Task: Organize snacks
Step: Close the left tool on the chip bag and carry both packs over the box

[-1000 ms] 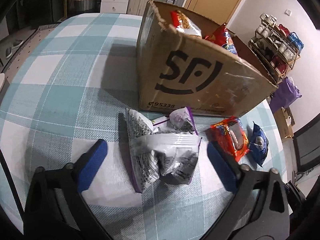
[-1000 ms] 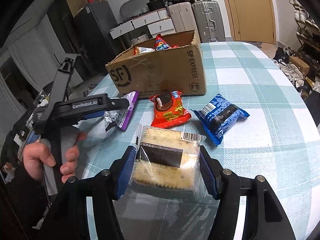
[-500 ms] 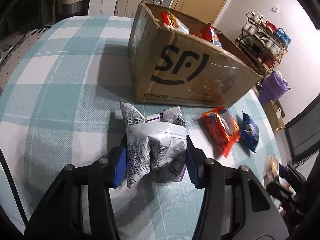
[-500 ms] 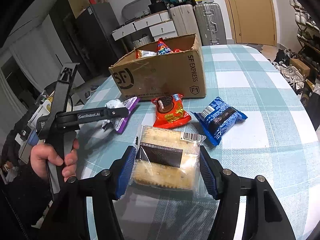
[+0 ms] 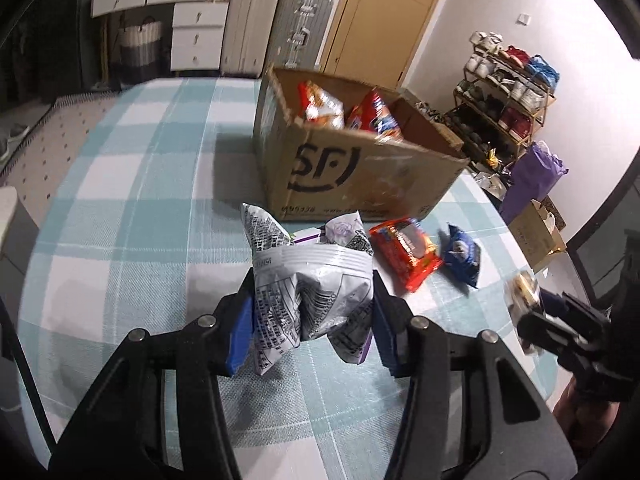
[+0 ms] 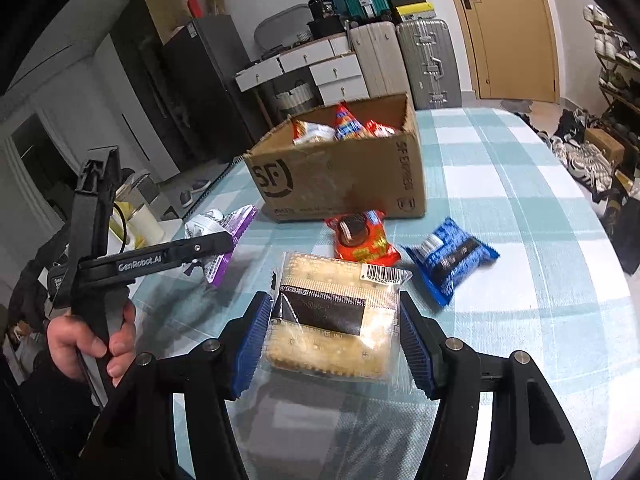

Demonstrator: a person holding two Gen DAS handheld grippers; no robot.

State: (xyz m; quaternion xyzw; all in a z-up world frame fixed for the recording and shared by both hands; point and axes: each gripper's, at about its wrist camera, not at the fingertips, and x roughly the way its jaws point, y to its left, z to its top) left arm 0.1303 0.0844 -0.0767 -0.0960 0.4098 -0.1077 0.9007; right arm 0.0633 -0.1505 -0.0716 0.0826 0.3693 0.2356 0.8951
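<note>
My left gripper (image 5: 310, 320) is shut on a crumpled silver and purple snack bag (image 5: 308, 288), held just above the checked tablecloth. The right gripper (image 6: 334, 332) is shut on a clear pack of crackers (image 6: 336, 316) with a black label, also held off the table. An open cardboard box (image 5: 360, 176) marked SF stands behind, with several red snack bags inside. A red cookie packet (image 5: 404, 254) and a blue cookie packet (image 5: 460, 254) lie on the cloth in front of the box. In the right wrist view the left gripper (image 6: 208, 242) shows with its bag (image 6: 224, 224), a hand (image 6: 92, 340) on its handle.
The table (image 5: 120, 184) wears a teal and white checked cloth. Drawers and suitcases (image 6: 400, 60) stand behind the table, a shoe rack (image 5: 508, 96) to the right, a purple bag (image 5: 532, 180) and a small carton on the floor.
The left gripper's jaws closed on the silver and purple bag and lifted it off the cloth, toward the box. The right gripper rose slightly with the crackers.
</note>
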